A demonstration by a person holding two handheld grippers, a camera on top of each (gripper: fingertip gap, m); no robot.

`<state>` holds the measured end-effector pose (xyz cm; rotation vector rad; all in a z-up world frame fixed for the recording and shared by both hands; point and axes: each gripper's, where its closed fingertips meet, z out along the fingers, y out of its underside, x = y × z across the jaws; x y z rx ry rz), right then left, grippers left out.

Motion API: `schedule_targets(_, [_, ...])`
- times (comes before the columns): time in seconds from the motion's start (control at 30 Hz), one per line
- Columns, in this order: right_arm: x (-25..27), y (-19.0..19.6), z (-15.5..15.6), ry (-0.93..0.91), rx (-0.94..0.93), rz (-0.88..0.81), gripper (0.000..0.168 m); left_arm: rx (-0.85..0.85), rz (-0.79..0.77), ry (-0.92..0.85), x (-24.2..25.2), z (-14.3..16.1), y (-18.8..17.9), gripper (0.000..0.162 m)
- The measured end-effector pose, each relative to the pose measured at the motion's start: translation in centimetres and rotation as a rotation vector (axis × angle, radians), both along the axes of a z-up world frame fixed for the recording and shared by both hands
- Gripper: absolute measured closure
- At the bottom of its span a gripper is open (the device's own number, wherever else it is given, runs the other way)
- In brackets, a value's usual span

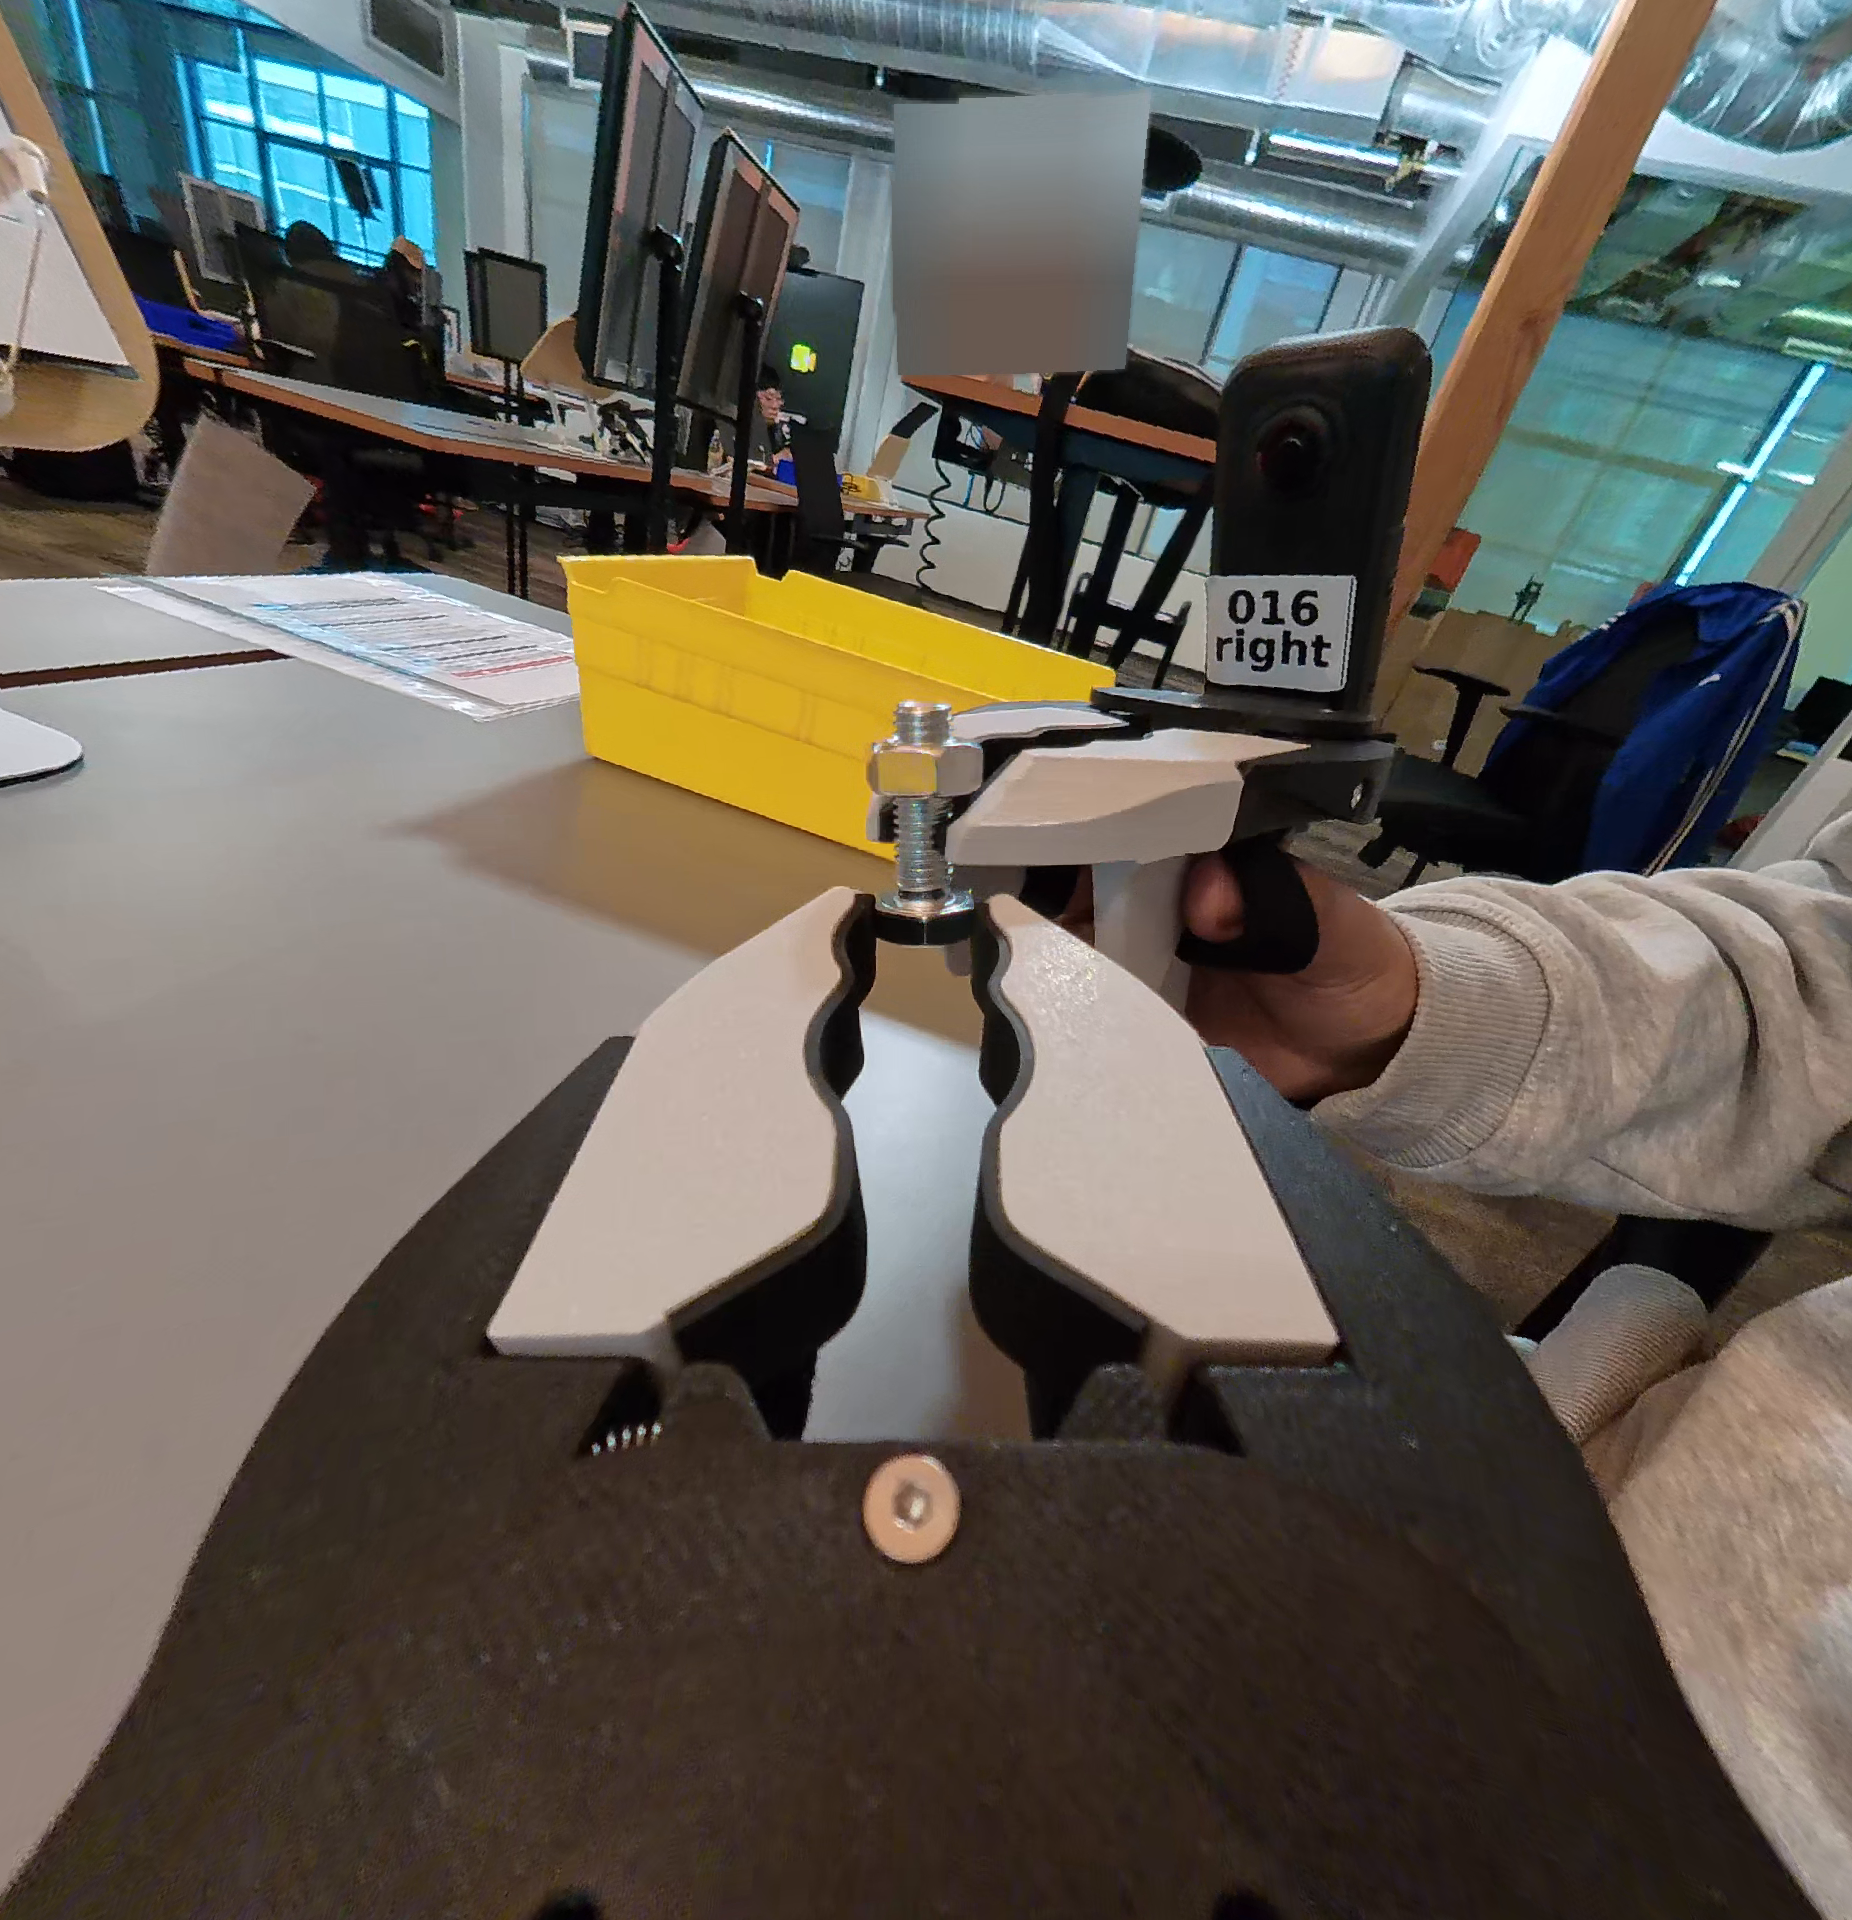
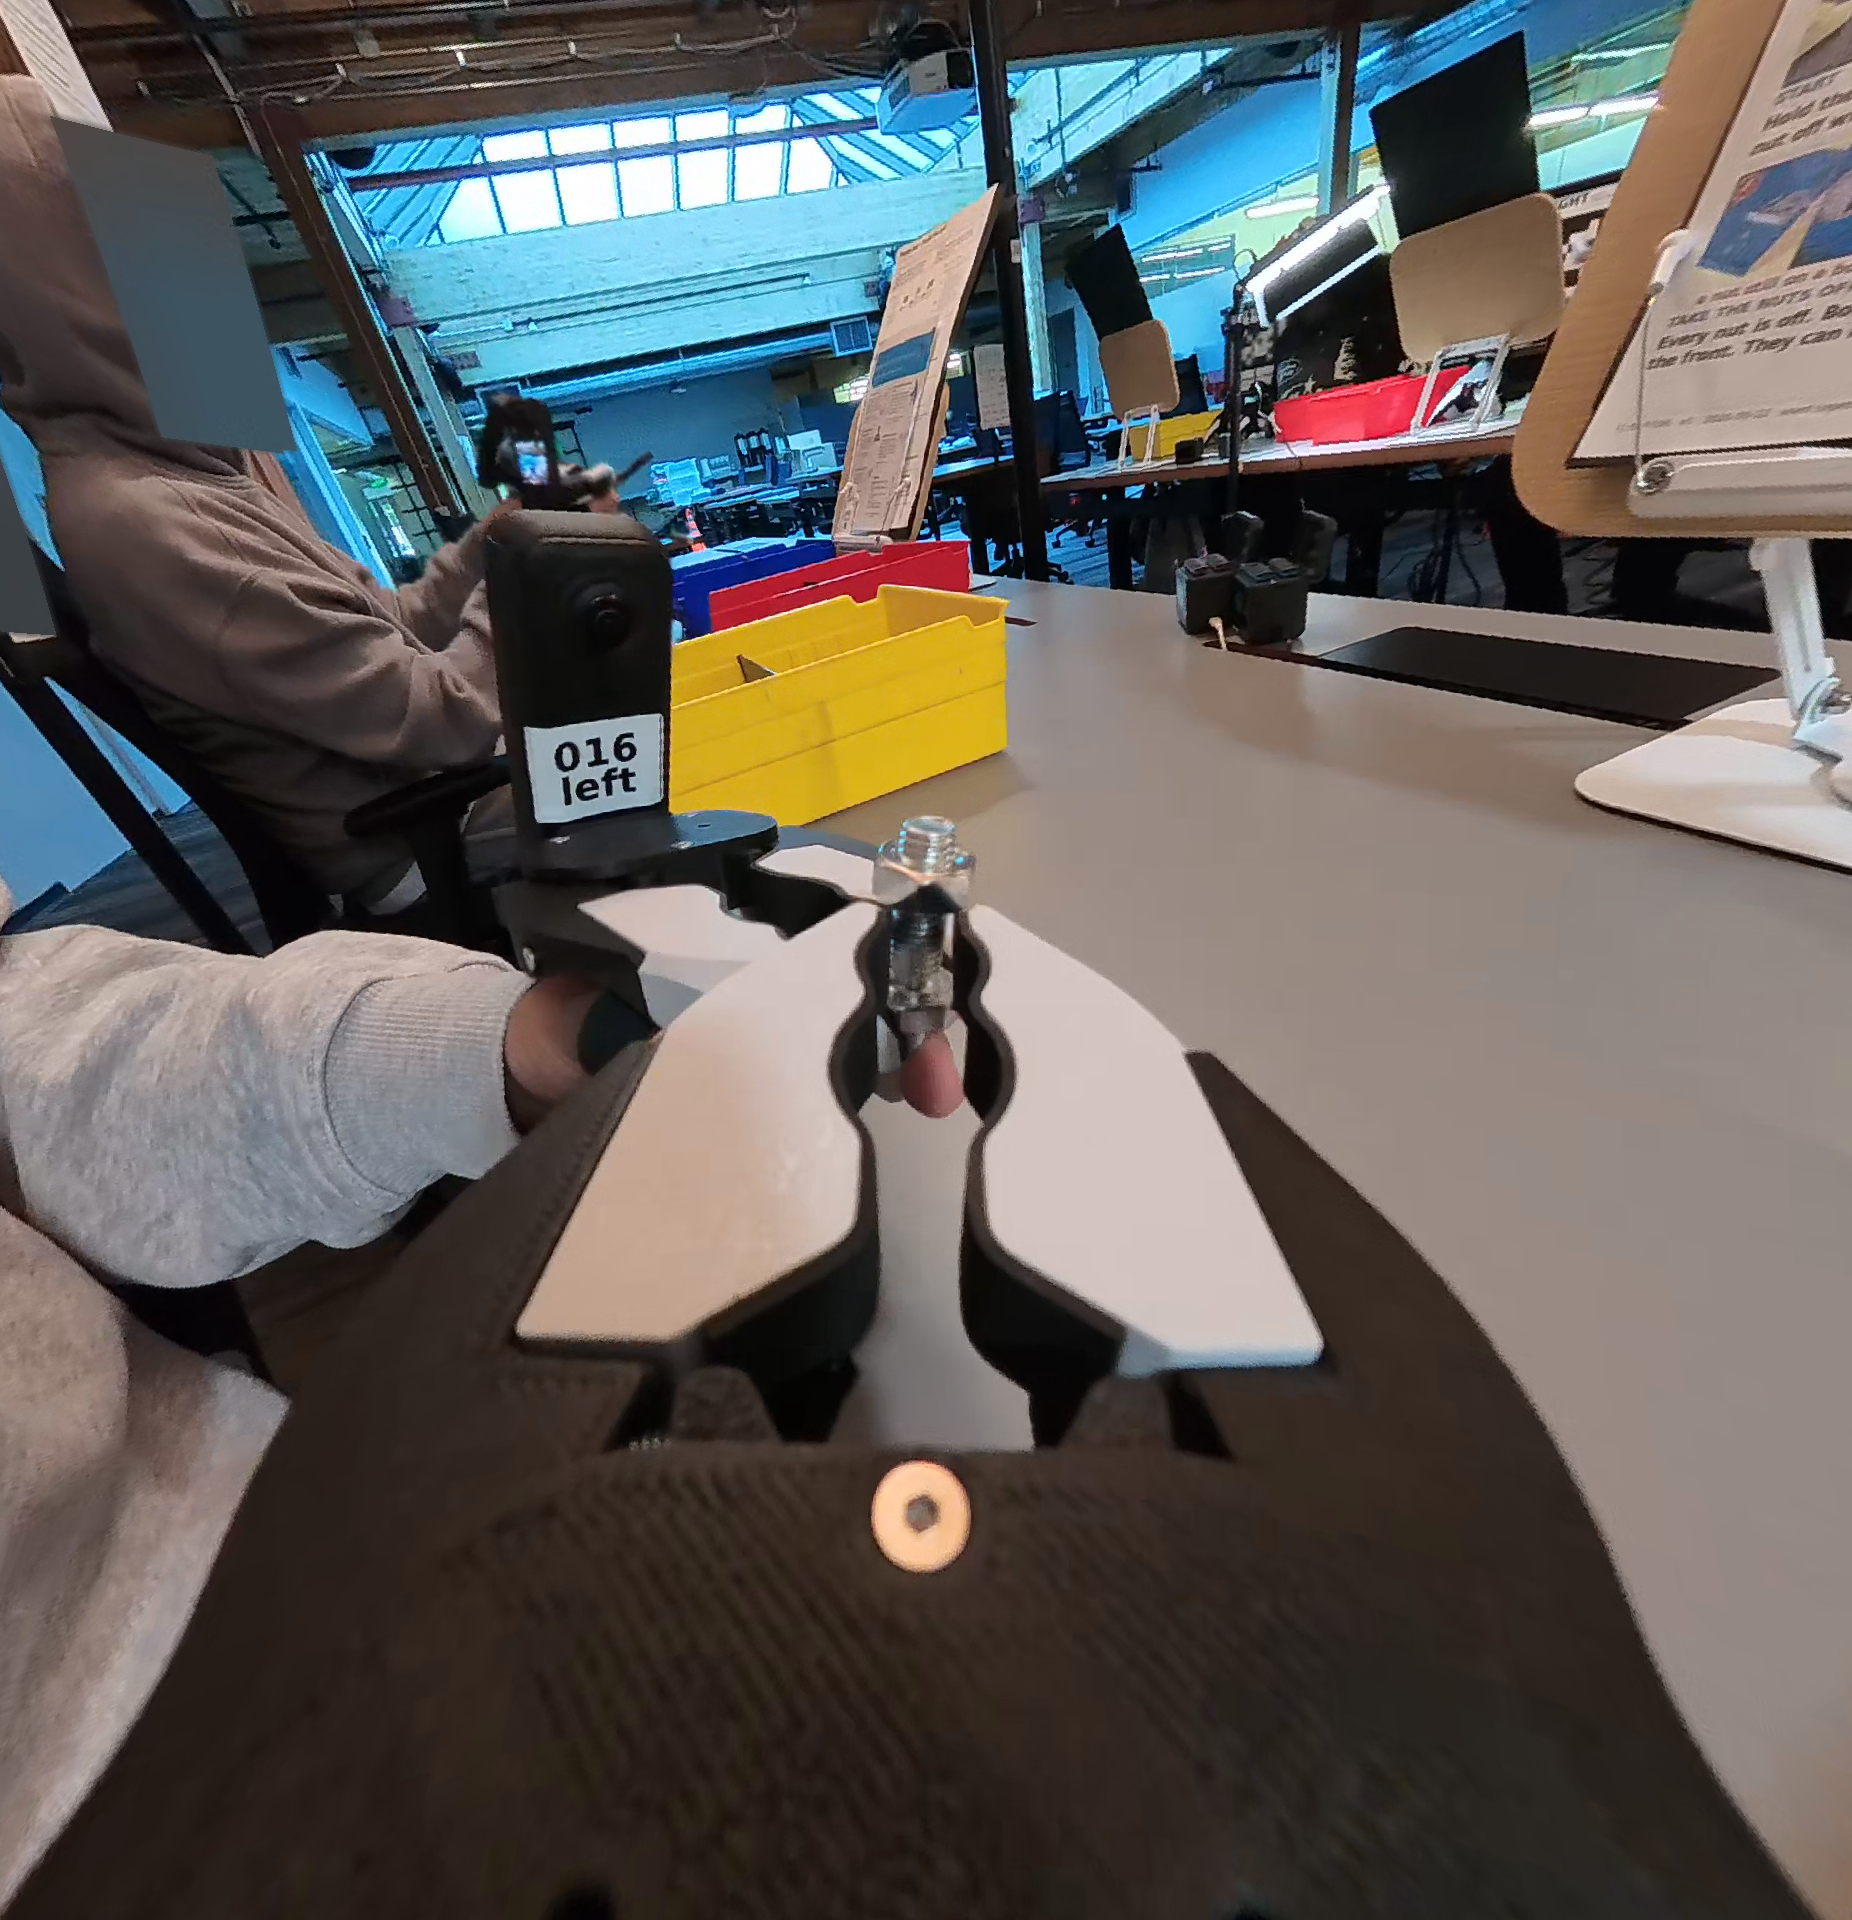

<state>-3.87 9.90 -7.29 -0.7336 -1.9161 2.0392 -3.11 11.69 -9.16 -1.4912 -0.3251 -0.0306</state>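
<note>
A silver bolt (image 1: 920, 842) stands upright above the grey table (image 1: 278, 935), with a hex nut (image 1: 906, 771) near its top. My left gripper (image 1: 924, 916) is shut on the bolt's head at the bottom. My right gripper (image 1: 937, 790) comes in from the right and is shut on the nut. In the right wrist view the nut (image 2: 922, 868) sits at the tips of the right gripper (image 2: 922, 920), and the threaded shaft (image 2: 917, 971) shows between its fingers. The left gripper (image 2: 808, 883) reaches in from the left below it.
A yellow bin (image 1: 756, 707) stands on the table just behind the bolt; it also shows in the right wrist view (image 2: 849, 707), with red (image 2: 849, 582) and blue (image 2: 745, 571) bins behind. A sheet stand (image 2: 1732, 769) is at the right. A person in a hoodie (image 2: 226, 582) sits at the left. Less than 4 cm separates the two grippers' tips.
</note>
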Motion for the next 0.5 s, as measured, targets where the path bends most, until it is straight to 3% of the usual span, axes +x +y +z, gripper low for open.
schedule_targets(0.13, [0.2,0.0,0.2,-0.005,0.009,0.006,0.158,0.022,-0.005,0.005,0.2,0.3,0.0,0.144])
schedule_targets(0.3, [0.0,2.0,3.4,0.056,0.034,-0.034,0.159,0.058,0.080,0.032,-0.7,1.0,-0.7,0.106])
schedule_targets(0.4, [-1.3,7.0,7.1,0.155,0.127,-0.171,0.158,0.056,0.090,0.006,-1.1,0.8,-0.8,0.106])
schedule_targets(0.5, [-2.7,14.4,10.0,0.187,0.262,-0.369,0.159,0.049,0.086,0.001,-1.1,0.6,-0.7,0.112])
